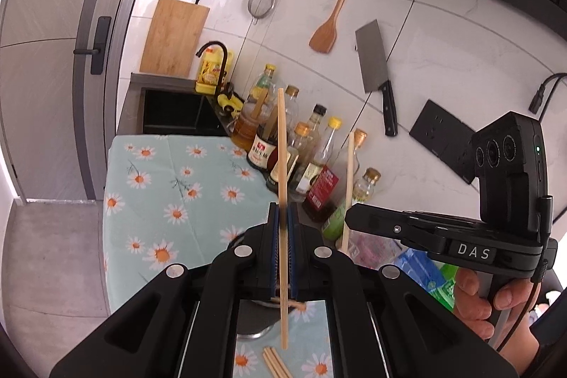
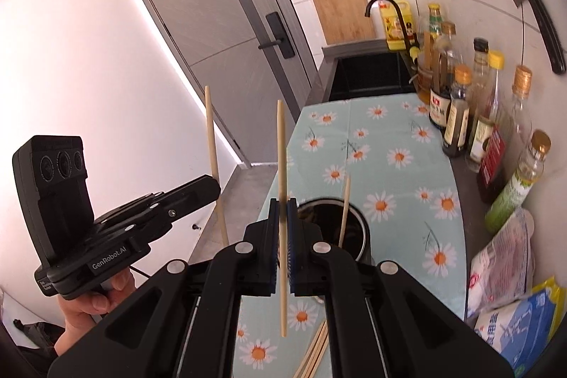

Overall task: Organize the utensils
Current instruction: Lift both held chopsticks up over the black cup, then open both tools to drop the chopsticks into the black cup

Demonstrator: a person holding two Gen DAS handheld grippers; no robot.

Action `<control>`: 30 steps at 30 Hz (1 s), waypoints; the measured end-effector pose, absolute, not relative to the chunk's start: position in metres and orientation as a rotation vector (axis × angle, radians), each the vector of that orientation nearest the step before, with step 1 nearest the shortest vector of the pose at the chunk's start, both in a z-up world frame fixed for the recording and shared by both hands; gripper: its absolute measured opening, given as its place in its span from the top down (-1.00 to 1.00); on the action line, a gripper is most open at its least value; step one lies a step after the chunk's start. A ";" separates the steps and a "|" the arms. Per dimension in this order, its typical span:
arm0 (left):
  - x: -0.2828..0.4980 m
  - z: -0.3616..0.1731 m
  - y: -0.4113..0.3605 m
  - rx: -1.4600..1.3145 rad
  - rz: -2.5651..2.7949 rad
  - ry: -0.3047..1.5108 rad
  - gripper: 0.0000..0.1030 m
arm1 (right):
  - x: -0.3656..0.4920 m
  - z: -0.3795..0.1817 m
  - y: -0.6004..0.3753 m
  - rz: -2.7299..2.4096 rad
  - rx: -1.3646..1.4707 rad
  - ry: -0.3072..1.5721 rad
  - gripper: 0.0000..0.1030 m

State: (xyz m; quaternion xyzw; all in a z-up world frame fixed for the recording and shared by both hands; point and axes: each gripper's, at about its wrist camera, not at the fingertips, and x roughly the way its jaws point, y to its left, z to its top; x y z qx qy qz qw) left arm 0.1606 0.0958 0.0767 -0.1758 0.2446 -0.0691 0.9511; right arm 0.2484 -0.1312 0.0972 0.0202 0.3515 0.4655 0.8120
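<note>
The left gripper was clamped on a single bamboo chopstick, its blue pads pressed against the shaft with no gap showing, and the stick stood roughly upright with most of its length above the pads and a shorter end hanging below. The right gripper pinched a second chopstick the same way. Just beyond the right fingertips, and a little to their right, sat the dark metal utensil holder, with one chopstick already leaning inside it. More loose chopsticks lay on the daisy-print cloth below the fingers.

Each stick seemed gripped away from its midpoint, so it could pivot between the pads as a hand tilted. A lower tip could catch the holder's rim instead of entering. With both hands close together, the two sticks might knock each other, or the crowded oil and sauce bottles off to the right
</note>
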 end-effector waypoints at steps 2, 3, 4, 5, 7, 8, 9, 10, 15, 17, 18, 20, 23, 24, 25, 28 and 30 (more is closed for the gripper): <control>0.164 0.079 0.098 -0.357 -0.142 0.472 0.93 | 0.253 0.103 -0.130 0.995 0.069 0.719 0.90; 0.166 0.080 0.098 -0.356 -0.146 0.459 0.93 | 0.255 0.104 -0.130 0.994 0.082 0.709 0.90; 0.168 0.082 0.098 -0.351 -0.153 0.443 0.93 | 0.257 0.105 -0.130 0.994 0.095 0.698 0.90; 0.169 0.083 0.098 -0.343 -0.155 0.429 0.93 | 0.259 0.106 -0.130 0.990 0.105 0.680 0.90; 0.174 0.083 0.096 -0.327 -0.159 0.408 0.93 | 0.263 0.107 -0.129 0.964 0.103 0.648 0.90; 0.177 0.082 0.095 -0.325 -0.159 0.405 0.93 | 0.265 0.106 -0.127 0.958 0.099 0.640 0.90; 0.180 0.080 0.095 -0.319 -0.147 0.401 0.93 | 0.267 0.105 -0.126 0.954 0.093 0.636 0.90; 0.182 0.079 0.095 -0.316 -0.147 0.400 0.93 | 0.269 0.103 -0.125 0.945 0.089 0.633 0.90; 0.197 0.064 0.096 -0.327 -0.155 0.424 0.93 | 0.281 0.093 -0.125 0.910 0.107 0.615 0.90; 0.200 0.059 0.098 -0.331 -0.159 0.433 0.93 | 0.286 0.088 -0.125 0.905 0.115 0.623 0.90; 0.202 0.058 0.099 -0.331 -0.156 0.436 0.92 | 0.287 0.086 -0.125 0.900 0.117 0.627 0.90; 0.204 0.055 0.101 -0.340 -0.151 0.437 0.92 | 0.291 0.083 -0.125 0.893 0.120 0.630 0.90; 0.208 0.053 0.104 -0.350 -0.146 0.433 0.92 | 0.293 0.078 -0.124 0.887 0.126 0.632 0.90; 0.208 0.053 0.104 -0.348 -0.146 0.431 0.92 | 0.294 0.077 -0.123 0.890 0.130 0.634 0.90; 0.209 0.053 0.103 -0.343 -0.142 0.432 0.92 | 0.293 0.077 -0.123 0.891 0.132 0.632 0.90; 0.212 0.051 0.105 -0.351 -0.125 0.453 0.89 | 0.293 0.077 -0.124 0.875 0.141 0.632 0.79; 0.211 0.049 0.107 -0.360 -0.120 0.458 0.88 | 0.293 0.076 -0.125 0.878 0.147 0.636 0.71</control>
